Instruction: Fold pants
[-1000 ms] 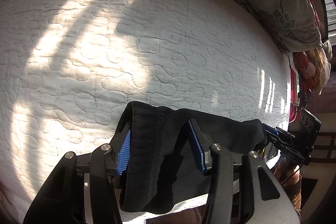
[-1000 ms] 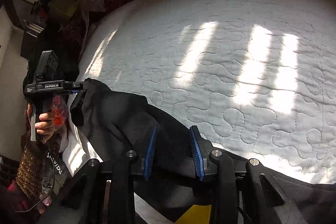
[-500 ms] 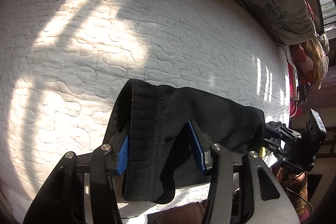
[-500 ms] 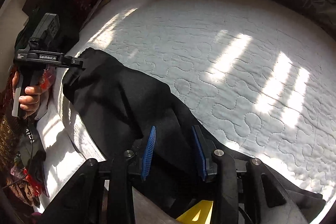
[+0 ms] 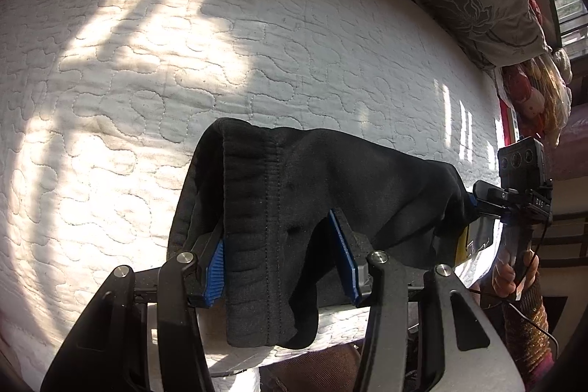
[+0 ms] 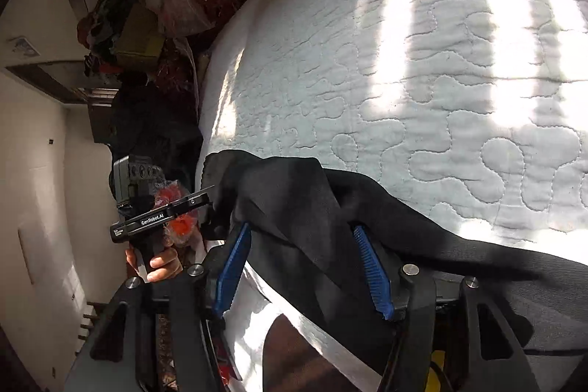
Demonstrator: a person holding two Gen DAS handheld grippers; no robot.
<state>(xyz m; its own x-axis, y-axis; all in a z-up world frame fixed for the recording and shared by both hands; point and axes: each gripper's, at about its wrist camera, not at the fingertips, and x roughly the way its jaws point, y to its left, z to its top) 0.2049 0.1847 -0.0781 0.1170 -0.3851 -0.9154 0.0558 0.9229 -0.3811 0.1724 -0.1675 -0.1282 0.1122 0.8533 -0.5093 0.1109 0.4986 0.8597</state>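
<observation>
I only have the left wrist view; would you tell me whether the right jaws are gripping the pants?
Observer: No. The right gripper has just been opening its jaws, and the pants lie loose between them.
Operator: Where does the rest of the cloth go?
Observer: It trails right along the near edge of the bed.
Operator: Is my gripper visible there?
Observer: Yes, the left gripper meets the cloth's far end, with a hand on its handle.
</observation>
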